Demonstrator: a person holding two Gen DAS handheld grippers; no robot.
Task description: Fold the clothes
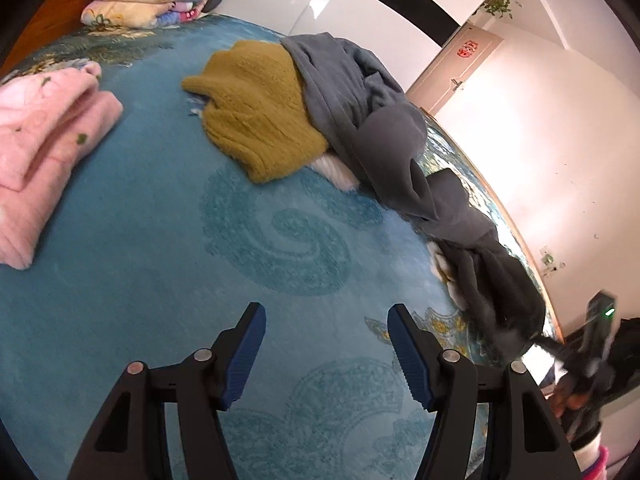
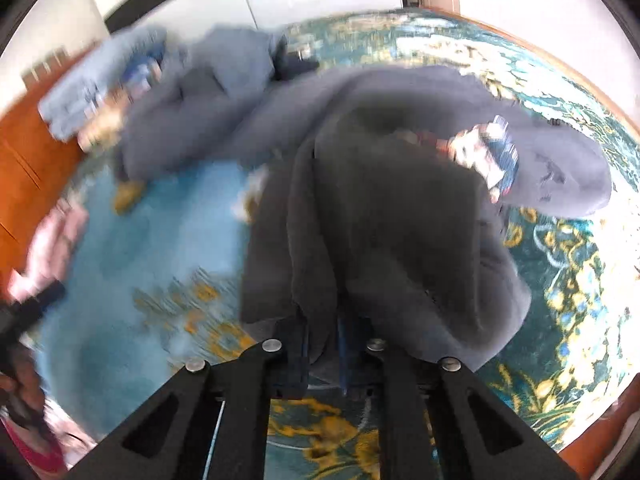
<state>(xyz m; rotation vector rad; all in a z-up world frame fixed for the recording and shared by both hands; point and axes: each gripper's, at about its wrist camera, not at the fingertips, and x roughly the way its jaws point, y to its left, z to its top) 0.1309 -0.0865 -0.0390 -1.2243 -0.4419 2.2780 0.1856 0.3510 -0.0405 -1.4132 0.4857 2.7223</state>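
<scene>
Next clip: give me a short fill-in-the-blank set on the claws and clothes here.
1. The left claw hovers over the teal bedspread with its jaws ____.
2. The right claw is shut on the ____ garment.
3. The mustard sweater lies partly under a ____ garment.
4. The folded ____ garment lies apart.

Missing: open; dark grey; grey; pink

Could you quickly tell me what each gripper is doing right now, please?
Left gripper: open, holding nothing.
Right gripper: closed on the dark grey garment.
</scene>
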